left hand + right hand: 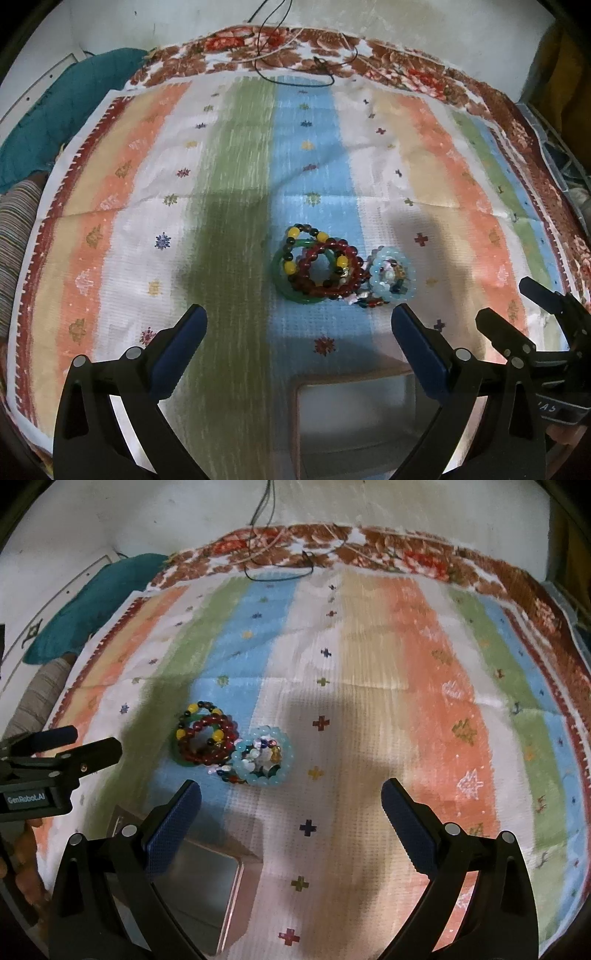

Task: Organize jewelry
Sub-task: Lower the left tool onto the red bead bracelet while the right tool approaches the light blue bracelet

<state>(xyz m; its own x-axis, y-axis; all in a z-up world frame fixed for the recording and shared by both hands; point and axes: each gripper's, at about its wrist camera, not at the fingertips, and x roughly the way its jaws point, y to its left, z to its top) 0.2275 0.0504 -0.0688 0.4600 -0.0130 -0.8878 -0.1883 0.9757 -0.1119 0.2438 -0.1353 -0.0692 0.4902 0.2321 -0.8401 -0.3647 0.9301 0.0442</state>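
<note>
The left tool point(299, 325) hovers above the striped cloth point(229, 192) with its two blue-padded fingers point(181, 350) spread wide and nothing between them. The right tool point(291, 801) hangs in the same way, fingers far apart and empty; from the left wrist view it also shows at the right edge point(506, 306), and there too its jaws stand apart.

The jewelry lies in one small heap near the middle of the cloth, on the blue stripe and the white one beside it. A green bangle point(282, 286) lies flat at the bottom of the heap. Over it rest a dark red bead bracelet point(351, 254) and a bracelet of dark beads with yellow ones point(293, 232), and the three overlap each other. Just beside them, to the right and touching, is a pale blue bead bracelet point(393, 275) with some small mixed beads piled inside its ring (I cannot tell what these pieces are).

A shallow tray point(354, 413) with a pinkish rim lies on the cloth close under the left tool, near the heap but apart from it. Its inside looks pale and bare.

At the far edge of the cloth, thin dark cords point(295, 70) lie loose over the flowered border point(406, 70). A teal fabric point(70, 99) lies beyond the cloth at the far left.
</note>
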